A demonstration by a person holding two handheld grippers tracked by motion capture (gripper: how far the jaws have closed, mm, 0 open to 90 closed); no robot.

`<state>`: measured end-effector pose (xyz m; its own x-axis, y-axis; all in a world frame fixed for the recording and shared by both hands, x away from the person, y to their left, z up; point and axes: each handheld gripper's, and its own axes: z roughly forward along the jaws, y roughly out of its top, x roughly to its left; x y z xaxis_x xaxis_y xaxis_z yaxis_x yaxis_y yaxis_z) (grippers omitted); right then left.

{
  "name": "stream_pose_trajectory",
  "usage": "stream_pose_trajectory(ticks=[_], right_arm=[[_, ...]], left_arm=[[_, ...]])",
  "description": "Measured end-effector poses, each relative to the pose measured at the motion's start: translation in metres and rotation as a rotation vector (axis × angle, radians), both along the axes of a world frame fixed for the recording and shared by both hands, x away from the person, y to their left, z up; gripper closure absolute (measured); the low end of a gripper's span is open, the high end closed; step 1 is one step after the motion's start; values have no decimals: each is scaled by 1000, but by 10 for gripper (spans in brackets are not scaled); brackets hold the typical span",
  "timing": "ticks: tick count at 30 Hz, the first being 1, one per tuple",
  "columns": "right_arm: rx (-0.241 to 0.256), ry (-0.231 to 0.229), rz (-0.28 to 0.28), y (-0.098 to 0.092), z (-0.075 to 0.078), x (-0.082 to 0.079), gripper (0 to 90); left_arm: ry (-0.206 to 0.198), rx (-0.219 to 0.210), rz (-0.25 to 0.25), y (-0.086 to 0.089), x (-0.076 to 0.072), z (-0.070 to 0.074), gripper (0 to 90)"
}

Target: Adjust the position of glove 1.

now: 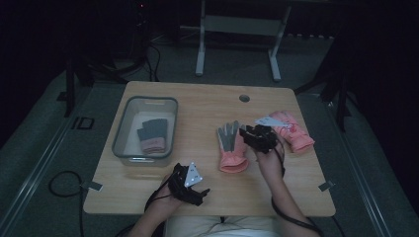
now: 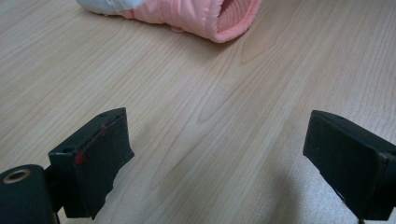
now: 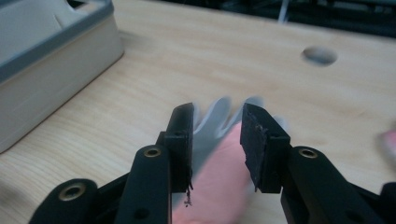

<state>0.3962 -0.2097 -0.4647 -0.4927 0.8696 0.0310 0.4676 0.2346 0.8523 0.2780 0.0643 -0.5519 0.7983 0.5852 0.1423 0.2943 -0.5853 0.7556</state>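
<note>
Table [image 1: 207, 98] first: bin [image 1: 118, 133] at left, pink glove [image 1: 232, 148] mid-table. It looks soft, light and floppy, so pinch the cuff or a fold. Right gripper [image 3: 217, 140] hangs over it, jaws partly apart, nothing held; left gripper [image 2: 215, 158] gapes wide, empty.

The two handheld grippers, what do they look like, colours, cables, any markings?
Both are black. The left gripper and the right gripper each carry a grey three-cornered plate with dark dots on top, and a black cable trails from each toward the person. Seen close, the left one's jaws are blocky black pads, one with small red marks on its edge. The right one's jaws sit on black arms with brass-coloured rivets.
</note>
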Motion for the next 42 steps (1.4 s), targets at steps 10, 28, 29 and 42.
stream_pose_trajectory(ticks=[10, 28, 29, 42], right_arm=[[-60, -3, -23, -94, 5, 25, 629], [-163, 120, -51, -161, -19, 87, 526], [-162, 129, -50, -162, -23, 91, 519], [-301, 189, -60, -168, -61, 108, 486]], left_arm=[[-14, 29, -13, -7, -4, 2, 70], [-8, 8, 2, -4, -2, 2, 70], [-8, 9, 2, -4, -2, 2, 70], [-6, 5, 3, -2, -3, 2, 70]])
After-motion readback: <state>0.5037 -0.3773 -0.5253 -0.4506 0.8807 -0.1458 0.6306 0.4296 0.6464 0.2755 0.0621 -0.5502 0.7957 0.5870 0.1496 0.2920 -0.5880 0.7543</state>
